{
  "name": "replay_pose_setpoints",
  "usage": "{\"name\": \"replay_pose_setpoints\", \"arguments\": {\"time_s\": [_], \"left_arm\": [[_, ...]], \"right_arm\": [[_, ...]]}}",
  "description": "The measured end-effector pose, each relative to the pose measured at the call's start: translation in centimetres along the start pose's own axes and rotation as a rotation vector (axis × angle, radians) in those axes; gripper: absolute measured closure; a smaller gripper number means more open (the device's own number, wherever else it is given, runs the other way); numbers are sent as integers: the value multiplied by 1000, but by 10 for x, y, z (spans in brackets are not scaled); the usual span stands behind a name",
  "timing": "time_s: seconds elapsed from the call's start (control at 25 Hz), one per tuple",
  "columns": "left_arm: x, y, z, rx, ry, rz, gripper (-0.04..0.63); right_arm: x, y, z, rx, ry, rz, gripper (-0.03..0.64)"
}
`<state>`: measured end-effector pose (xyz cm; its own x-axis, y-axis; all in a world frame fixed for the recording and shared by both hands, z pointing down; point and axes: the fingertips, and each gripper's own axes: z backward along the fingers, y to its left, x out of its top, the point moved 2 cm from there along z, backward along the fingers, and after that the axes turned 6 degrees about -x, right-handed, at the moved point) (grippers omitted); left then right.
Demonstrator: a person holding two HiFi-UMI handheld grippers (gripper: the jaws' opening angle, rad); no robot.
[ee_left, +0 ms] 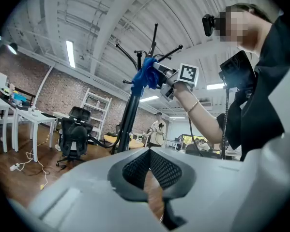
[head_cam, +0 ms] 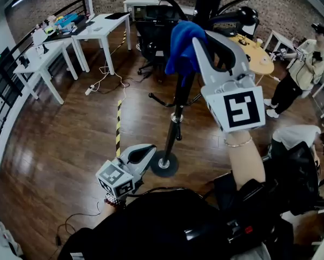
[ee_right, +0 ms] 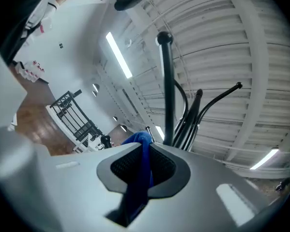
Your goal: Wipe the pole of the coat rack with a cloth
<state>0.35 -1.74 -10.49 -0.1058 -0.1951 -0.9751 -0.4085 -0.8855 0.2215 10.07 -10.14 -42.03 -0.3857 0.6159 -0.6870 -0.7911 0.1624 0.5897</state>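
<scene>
Dark wood flooring spreads under the coat rack, whose pole (head_cam: 175,121) rises from a round base (head_cam: 164,165) mid-room. White tables (head_cam: 99,26) stand at the far left and an office chair (head_cam: 153,31) sits behind the rack. My right gripper (head_cam: 197,50) is up high beside the pole, its jaws clamped on the blue cloth (head_cam: 182,45). In the right gripper view the cloth (ee_right: 139,173) is pinched between the pads. From the left gripper view it looks bunched against the pole just under the hooks. My left gripper (head_cam: 149,151) hangs low near the base, apart from the pole, jaws drawn together on nothing. Clutter on the far table is too small for me to sort. A person (head_cam: 305,64) stands at the right.
</scene>
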Motion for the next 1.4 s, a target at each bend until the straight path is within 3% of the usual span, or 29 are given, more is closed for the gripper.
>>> {"name": "replay_pose_setpoints", "arguments": {"time_s": [0.2,0.36,0.48,0.6,0.68,0.8,0.92,1.0,1.12,1.4], "left_arm": [[-2,11,31,59,4,31,589],[-4,14,37,85,-1,24,589],[-4,15,28,94,-3,10,589],[-2,10,32,52,-1,-6,589],[3,8,36,32,-3,-13,589],[6,8,35,38,-8,0,589],[3,13,44,49,-5,24,589],[-3,16,54,58,-3,38,589],[-9,19,65,85,-11,53,589],[-13,25,80,96,-15,67,589]], "right_arm": [[-1,35,-17,41,26,-152,577],[21,55,-5,79,-113,-255,577],[34,84,20,198,-184,-313,577],[33,127,44,305,-150,-340,577],[12,145,50,327,-79,-291,577],[-61,153,49,326,153,-120,577],[-153,151,38,224,400,51,577],[-197,161,33,190,511,191,577],[-209,182,27,216,544,340,577],[-203,192,29,121,560,365,577]]}}
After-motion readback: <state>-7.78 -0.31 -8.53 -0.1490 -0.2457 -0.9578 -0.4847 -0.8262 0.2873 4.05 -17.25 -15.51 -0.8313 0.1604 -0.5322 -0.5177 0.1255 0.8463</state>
